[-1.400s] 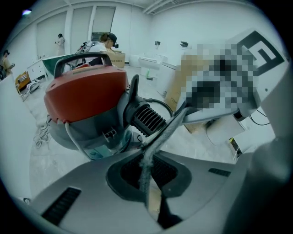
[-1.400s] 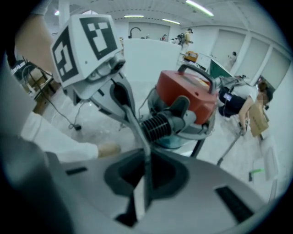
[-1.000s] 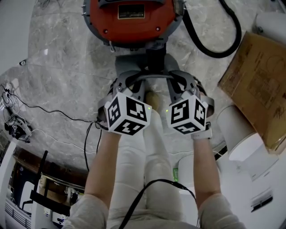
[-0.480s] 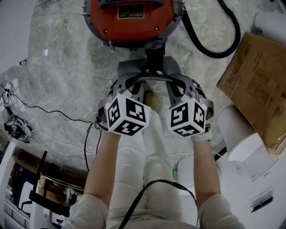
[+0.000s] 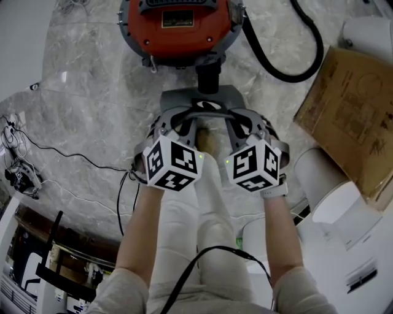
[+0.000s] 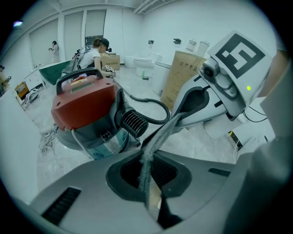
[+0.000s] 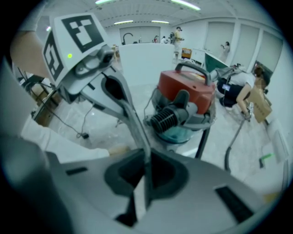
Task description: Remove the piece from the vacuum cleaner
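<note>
The left gripper [image 5: 179,121] and right gripper [image 5: 238,121] each have their jaws pinched together on the thin band [image 5: 206,110] arching over the grey piece [image 5: 199,97]; the piece sits just beside the red vacuum cleaner [image 5: 178,27], its black neck [image 5: 209,78] reaching the body, whether freed I cannot tell; best pull straight along the neck, the 2 hands level, without twisting.

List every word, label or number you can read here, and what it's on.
Vacuum nameplate: too small to read.
Cardboard box print: too blurred to read.
Marker cubes: square patterns only, no words.
Grey piece: no readable print.
Nothing legible anywhere.
</note>
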Action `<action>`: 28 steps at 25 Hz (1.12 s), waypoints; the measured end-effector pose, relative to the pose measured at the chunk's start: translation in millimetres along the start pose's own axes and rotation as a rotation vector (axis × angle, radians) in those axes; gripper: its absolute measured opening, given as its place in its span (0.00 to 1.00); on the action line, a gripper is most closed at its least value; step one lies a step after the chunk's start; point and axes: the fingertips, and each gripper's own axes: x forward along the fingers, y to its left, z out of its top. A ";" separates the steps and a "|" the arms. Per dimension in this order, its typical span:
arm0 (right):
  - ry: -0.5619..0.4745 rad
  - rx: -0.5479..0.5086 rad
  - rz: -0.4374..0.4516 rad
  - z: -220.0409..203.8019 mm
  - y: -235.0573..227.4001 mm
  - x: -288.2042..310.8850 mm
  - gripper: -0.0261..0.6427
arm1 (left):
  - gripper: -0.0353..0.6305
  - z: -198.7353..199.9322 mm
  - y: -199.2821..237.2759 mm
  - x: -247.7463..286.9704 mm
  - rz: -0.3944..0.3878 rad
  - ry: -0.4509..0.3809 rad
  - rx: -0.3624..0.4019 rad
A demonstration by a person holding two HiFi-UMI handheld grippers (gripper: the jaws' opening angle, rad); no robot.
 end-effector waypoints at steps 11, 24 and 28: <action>-0.036 -0.016 -0.006 12.4 11.0 -52.4 0.08 | 0.10 17.7 -22.3 -50.5 0.018 -0.054 -0.032; -0.064 -0.043 -0.017 39.4 22.3 -140.0 0.08 | 0.10 53.7 -48.0 -129.4 0.034 -0.106 0.007; -0.085 -0.028 -0.018 47.8 27.2 -163.3 0.08 | 0.10 61.3 -56.4 -151.8 0.020 -0.120 -0.021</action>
